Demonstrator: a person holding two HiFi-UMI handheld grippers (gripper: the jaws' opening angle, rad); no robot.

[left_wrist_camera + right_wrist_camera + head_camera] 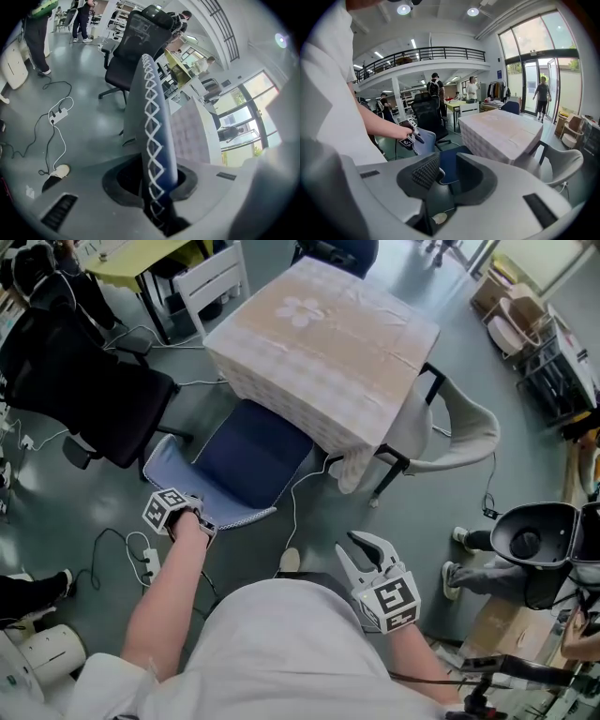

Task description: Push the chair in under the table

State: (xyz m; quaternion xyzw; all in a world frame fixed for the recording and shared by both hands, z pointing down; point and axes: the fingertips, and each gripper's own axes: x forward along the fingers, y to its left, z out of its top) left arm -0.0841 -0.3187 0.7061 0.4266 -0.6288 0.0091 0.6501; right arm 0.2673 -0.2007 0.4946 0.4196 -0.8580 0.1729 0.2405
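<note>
Though vague overhead, gripper astride chair

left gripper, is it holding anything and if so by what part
The left gripper is shut on the blue chair, gripping the stitched top edge of its backrest. The right gripper is open and holds nothing.

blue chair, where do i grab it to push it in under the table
Grip the top edge of the backrest from behind, the side away from the table. It is a thin upright panel that fits between jaws, the left gripper is shut on it there, and the seat already points at the table.
</note>
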